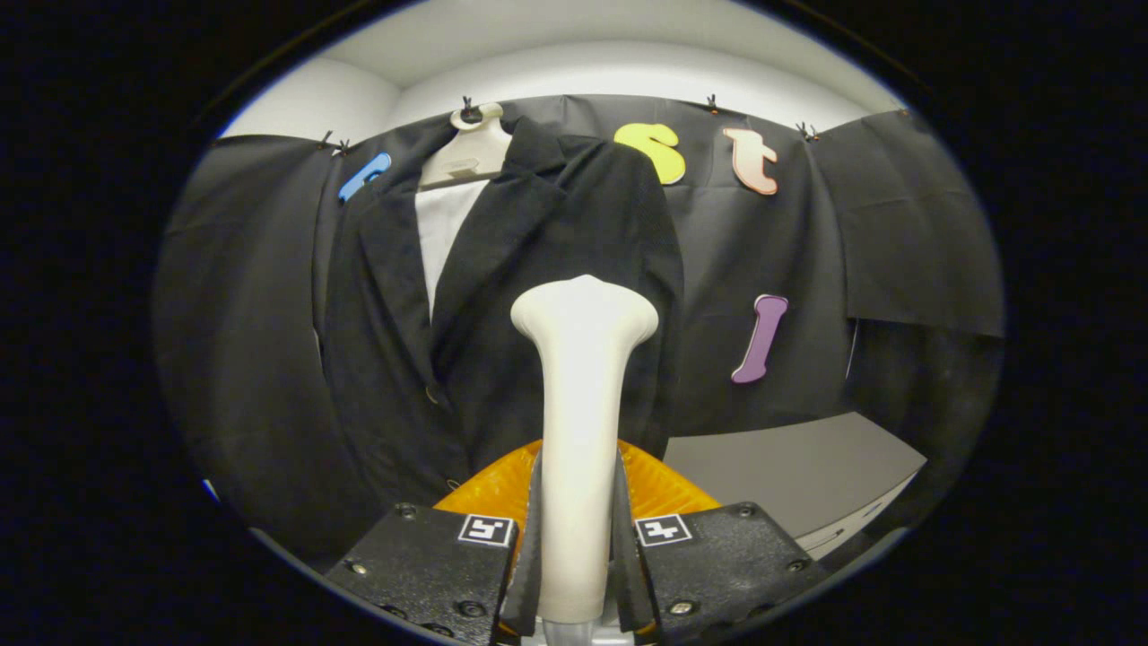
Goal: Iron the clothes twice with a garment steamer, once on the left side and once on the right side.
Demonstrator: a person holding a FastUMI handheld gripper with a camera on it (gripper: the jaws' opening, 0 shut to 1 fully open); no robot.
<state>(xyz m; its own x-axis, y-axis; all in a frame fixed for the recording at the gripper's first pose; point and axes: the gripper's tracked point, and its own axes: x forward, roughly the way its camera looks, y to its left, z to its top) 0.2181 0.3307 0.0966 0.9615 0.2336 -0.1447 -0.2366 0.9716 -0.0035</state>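
A dark suit jacket (529,296) hangs on a white hanger (471,148) against the booth's wall, with a white shirt front (442,229) showing between its lapels. My gripper (578,538) is shut on the handle of a white garment steamer (581,395). The steamer stands upright between the fingers, its wide head up against the jacket's right front panel; whether it touches the cloth I cannot tell.
A grey table surface (789,475) lies beyond the fingers to the right, below the wall cloth. An orange ribbed part (502,489) sits just behind the steamer handle, by the fingers.
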